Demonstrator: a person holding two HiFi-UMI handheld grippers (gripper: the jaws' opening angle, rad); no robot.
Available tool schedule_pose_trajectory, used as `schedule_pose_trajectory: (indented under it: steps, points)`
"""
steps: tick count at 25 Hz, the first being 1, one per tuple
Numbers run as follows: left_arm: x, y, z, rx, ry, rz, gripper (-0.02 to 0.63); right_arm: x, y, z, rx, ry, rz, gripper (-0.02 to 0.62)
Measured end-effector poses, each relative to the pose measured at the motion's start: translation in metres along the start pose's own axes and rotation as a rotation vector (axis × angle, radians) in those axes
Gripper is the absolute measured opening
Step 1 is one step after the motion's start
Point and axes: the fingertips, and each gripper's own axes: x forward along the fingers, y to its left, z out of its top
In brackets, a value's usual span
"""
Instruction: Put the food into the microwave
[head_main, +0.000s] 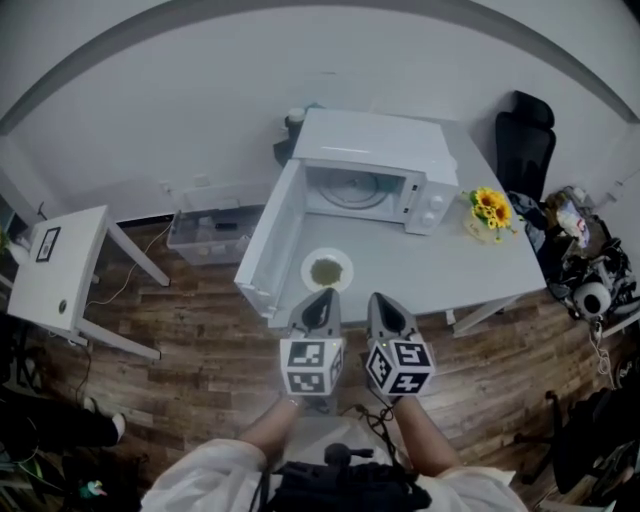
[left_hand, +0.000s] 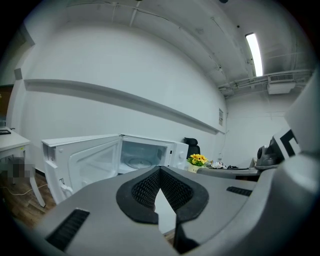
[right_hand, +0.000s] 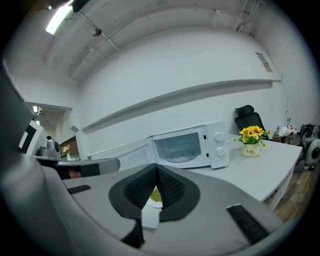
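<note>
Green food (right_hand: 155, 195) shows beyond the closed, empty right gripper (right_hand: 156, 172), not beyond the closed, empty left gripper (left_hand: 160, 174).

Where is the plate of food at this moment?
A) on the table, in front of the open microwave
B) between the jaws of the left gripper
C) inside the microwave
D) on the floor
A: the plate lies on the white table just before the microwave, whose door stands open.
</note>
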Motion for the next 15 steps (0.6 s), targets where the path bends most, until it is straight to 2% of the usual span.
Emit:
schedule_pose_trajectory:
  steps: [15]
  points:
    - [0.078, 0.023, 0.029, 0.007, -0.012, 0.003, 0.009, 0.079, -0.019, 0.037, -0.008, -0.025, -0.004, 0.017]
